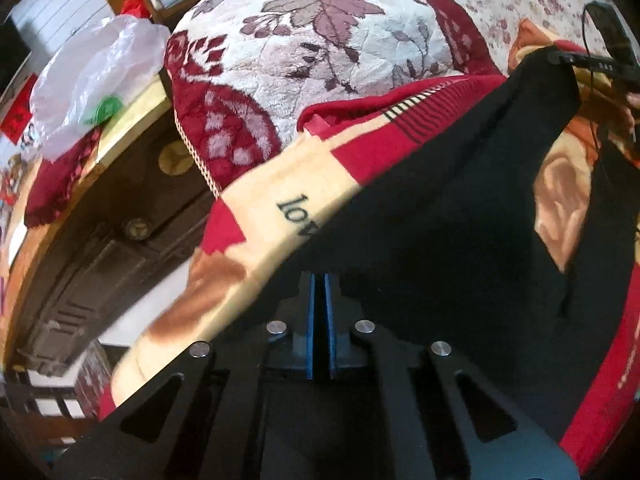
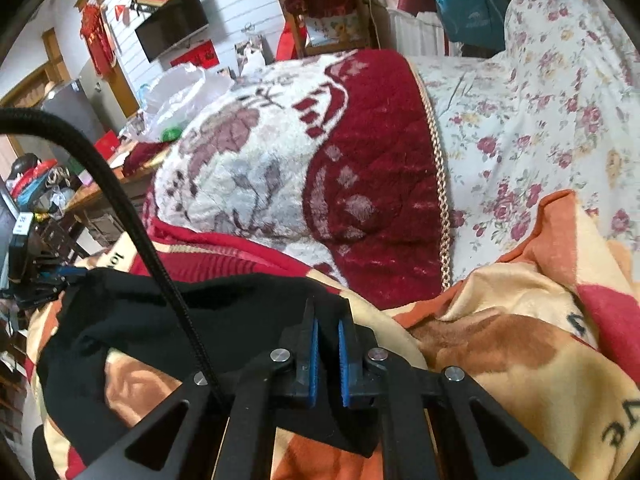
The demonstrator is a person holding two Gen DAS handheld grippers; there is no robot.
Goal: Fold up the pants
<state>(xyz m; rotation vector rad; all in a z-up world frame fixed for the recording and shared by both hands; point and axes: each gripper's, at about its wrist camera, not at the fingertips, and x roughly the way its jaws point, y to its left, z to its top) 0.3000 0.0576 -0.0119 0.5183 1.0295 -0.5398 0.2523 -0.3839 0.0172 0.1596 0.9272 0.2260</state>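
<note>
Black pants (image 1: 440, 220) lie stretched across a cream and red blanket (image 1: 260, 216) on a bed. My left gripper (image 1: 320, 276) is at the bottom of the left wrist view, its blue pads close together on the pants' near edge. My right gripper (image 1: 560, 57) grips the far corner at the upper right. In the right wrist view the pants (image 2: 200, 312) hang slack between both tools. There the right gripper (image 2: 328, 320) is shut with black cloth between its pads, and the left gripper (image 2: 68, 271) holds the far left corner.
A thick red and white floral blanket (image 1: 320, 48) is heaped just beyond the pants. A flowered sheet (image 2: 520, 120) covers the bed to the right. A dark wooden cabinet (image 1: 100, 240) with a plastic bag (image 1: 92, 76) on top stands by the bed's left side. A black cable (image 2: 132, 216) crosses the right wrist view.
</note>
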